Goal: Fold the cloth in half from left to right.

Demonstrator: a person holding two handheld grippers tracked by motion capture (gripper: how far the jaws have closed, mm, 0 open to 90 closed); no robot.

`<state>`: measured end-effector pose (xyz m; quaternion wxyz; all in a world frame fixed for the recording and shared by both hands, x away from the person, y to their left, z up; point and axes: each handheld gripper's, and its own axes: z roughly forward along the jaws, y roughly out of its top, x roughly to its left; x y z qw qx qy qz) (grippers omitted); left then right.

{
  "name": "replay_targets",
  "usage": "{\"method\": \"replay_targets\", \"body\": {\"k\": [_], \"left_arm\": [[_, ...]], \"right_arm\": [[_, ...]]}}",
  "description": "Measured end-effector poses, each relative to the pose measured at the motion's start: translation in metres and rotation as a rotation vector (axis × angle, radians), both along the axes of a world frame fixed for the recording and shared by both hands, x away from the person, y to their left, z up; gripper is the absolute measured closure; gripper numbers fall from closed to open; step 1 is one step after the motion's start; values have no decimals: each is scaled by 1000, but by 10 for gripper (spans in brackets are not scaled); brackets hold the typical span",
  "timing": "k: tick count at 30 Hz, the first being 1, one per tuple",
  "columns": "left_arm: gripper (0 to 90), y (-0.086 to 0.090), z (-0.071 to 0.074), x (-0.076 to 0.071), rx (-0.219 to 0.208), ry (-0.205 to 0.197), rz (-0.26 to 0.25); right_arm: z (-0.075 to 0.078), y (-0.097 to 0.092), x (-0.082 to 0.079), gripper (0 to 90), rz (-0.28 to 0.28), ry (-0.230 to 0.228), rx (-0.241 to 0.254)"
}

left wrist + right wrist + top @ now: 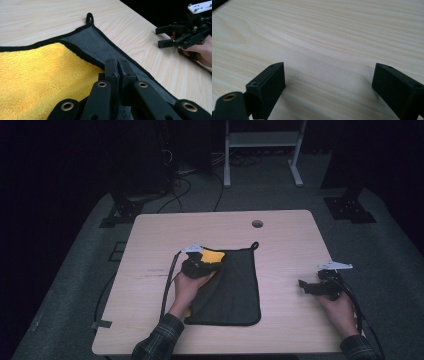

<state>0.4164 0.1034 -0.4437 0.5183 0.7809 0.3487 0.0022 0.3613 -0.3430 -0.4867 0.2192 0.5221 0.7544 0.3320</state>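
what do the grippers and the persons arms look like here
Both grippers are black, the left gripper and right gripper alike, each topped by a pale grey three-cornered plate and trailing a black cable. Their fingers are flat rectangular black blocks with small screw holes, on linkage bars with brass-coloured rivets. The sleeves are dark plaid.

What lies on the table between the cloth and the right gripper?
Nothing: in the high view, the table is bare wood between the cloth and the right gripper.
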Motion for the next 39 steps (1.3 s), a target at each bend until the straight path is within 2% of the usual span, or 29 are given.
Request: {"method": "replay_targets", "body": {"k": [18,24,39], "left_arm": [[872,-37,-8,15,-52,19,-15],[872,-47,-13,18,-54,32,-23],[872,-76,-13,22,-48,38,-56]], "right_arm": [[0,0,0,102,0,0,0],[0,0,0,102,0,0,1],[0,0,0,103,2,1,1]]}}
